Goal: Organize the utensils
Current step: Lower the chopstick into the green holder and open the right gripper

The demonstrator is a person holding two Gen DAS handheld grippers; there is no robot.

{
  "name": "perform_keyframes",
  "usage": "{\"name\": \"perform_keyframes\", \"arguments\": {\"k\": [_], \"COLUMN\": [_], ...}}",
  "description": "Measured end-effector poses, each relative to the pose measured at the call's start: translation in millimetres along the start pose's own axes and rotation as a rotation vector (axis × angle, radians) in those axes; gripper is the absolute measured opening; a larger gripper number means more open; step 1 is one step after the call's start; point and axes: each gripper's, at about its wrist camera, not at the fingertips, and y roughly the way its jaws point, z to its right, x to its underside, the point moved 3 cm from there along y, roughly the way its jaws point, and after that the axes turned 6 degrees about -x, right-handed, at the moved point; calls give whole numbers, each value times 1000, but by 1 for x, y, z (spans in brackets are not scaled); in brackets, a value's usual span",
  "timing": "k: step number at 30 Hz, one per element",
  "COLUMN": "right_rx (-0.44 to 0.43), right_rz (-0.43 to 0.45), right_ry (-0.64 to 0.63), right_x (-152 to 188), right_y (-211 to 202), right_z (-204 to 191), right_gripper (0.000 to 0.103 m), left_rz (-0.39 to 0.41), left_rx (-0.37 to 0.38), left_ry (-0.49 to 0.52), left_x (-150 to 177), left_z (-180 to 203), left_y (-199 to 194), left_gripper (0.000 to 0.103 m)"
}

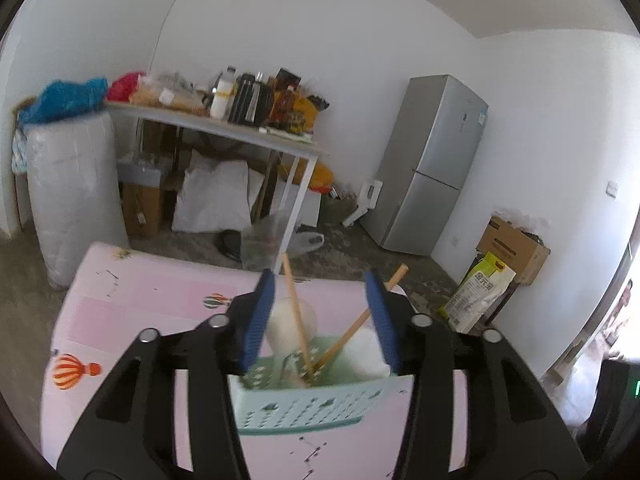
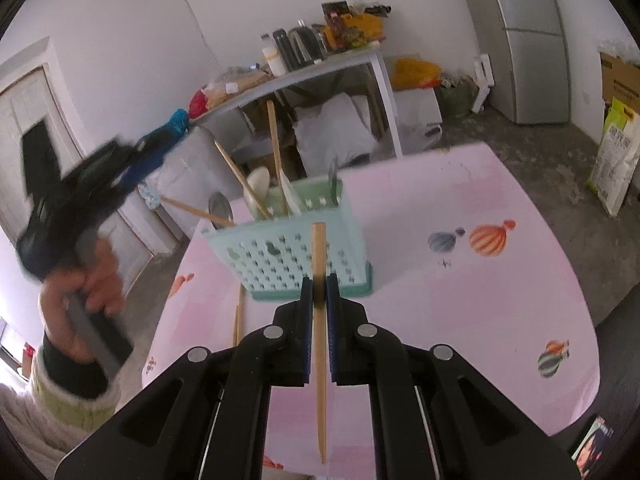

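Pink tablecloth (image 2: pixel 460 300) carries the mint perforated utensil basket (image 2: pixel 288 256), which already holds spoons and chopsticks. Your left gripper (image 1: pixel 324 316) hangs spread and empty over it. Your right gripper (image 2: pixel 319 300) is clenched on one wooden chopstick (image 2: pixel 319 360), just in front of the basket. Lift it above the rim, tip down, then release. Another chopstick (image 2: pixel 237 324) lies on the cloth.

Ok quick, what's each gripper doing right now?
Left gripper: open, holding nothing, above the utensil basket.
Right gripper: closed on a wooden chopstick.
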Motion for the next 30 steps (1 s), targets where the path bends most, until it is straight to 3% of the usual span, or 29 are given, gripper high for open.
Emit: {"name": "perform_keyframes", "arguments": {"k": [8, 16, 23, 30], "right_rx": [-44, -97, -59, -13], "right_rz": [170, 328, 348, 294], "right_ry": [-128, -247, -296, -296], "right_x": [-67, -135, -152, -131], "right_y": [-14, -22, 0, 44], "right_z": [-36, -77, -91, -75], "right_gripper": [7, 7, 7, 7], "left_rz": [-7, -141, -269, -325], "left_rx": [-31, -131, -204, -233], "left_ry": [79, 147, 178, 147], "left_x": [28, 87, 136, 156], "left_z": [-21, -48, -65, -80], "left_y": [-53, -57, -33, -21], "left_gripper": [69, 77, 79, 80]}}
